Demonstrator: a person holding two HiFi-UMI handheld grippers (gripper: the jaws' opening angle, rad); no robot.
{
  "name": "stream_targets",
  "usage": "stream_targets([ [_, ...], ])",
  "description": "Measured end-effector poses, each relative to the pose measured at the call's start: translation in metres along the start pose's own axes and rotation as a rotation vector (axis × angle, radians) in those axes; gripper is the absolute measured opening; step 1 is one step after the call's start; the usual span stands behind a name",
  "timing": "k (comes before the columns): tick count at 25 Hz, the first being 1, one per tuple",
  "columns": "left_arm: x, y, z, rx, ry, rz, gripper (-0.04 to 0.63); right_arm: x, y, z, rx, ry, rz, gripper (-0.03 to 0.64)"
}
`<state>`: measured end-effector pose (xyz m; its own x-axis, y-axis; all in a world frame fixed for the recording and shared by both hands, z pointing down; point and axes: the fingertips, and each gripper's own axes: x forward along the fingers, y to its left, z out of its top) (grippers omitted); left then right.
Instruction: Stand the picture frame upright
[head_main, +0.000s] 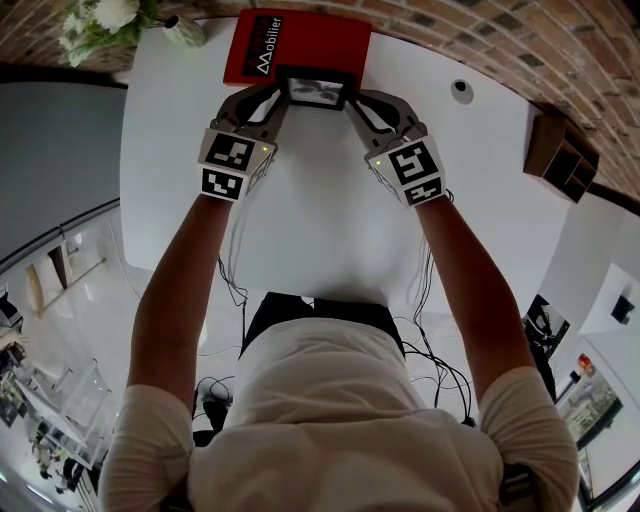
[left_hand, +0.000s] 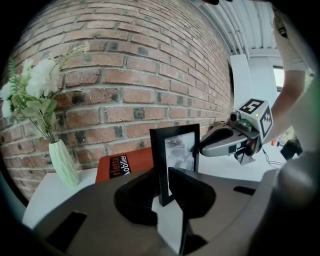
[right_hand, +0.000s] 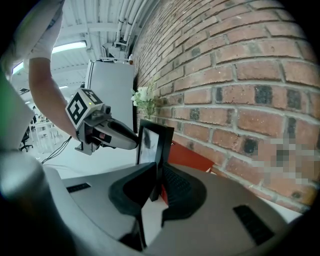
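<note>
A black picture frame (head_main: 316, 88) stands upright on the white table (head_main: 320, 210), just in front of a red book (head_main: 300, 45). My left gripper (head_main: 272, 96) is at the frame's left edge and my right gripper (head_main: 362, 100) at its right edge. In the left gripper view the frame (left_hand: 175, 152) has its edge between my left gripper's (left_hand: 165, 196) jaws, with a slit of table showing beside it. In the right gripper view the frame (right_hand: 154, 145) sits tight between my right gripper's (right_hand: 159, 189) pads.
A brick wall (left_hand: 150, 65) runs close behind the book. A pale green vase (left_hand: 65, 162) with white flowers (head_main: 100, 20) stands at the table's far left corner. A small round fitting (head_main: 460, 90) and a wooden box (head_main: 560, 155) lie to the right.
</note>
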<state>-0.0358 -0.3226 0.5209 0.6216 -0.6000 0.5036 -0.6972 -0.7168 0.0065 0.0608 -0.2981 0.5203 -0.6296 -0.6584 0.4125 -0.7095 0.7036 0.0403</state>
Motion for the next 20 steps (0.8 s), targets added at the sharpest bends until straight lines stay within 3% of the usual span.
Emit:
stream_targets([
  [20,0.0014,0.0002,0.0039,0.006,0.011,0.003,0.063,0.0025,-0.0023,-0.0012,-0.01,0.003,-0.002,0.037],
])
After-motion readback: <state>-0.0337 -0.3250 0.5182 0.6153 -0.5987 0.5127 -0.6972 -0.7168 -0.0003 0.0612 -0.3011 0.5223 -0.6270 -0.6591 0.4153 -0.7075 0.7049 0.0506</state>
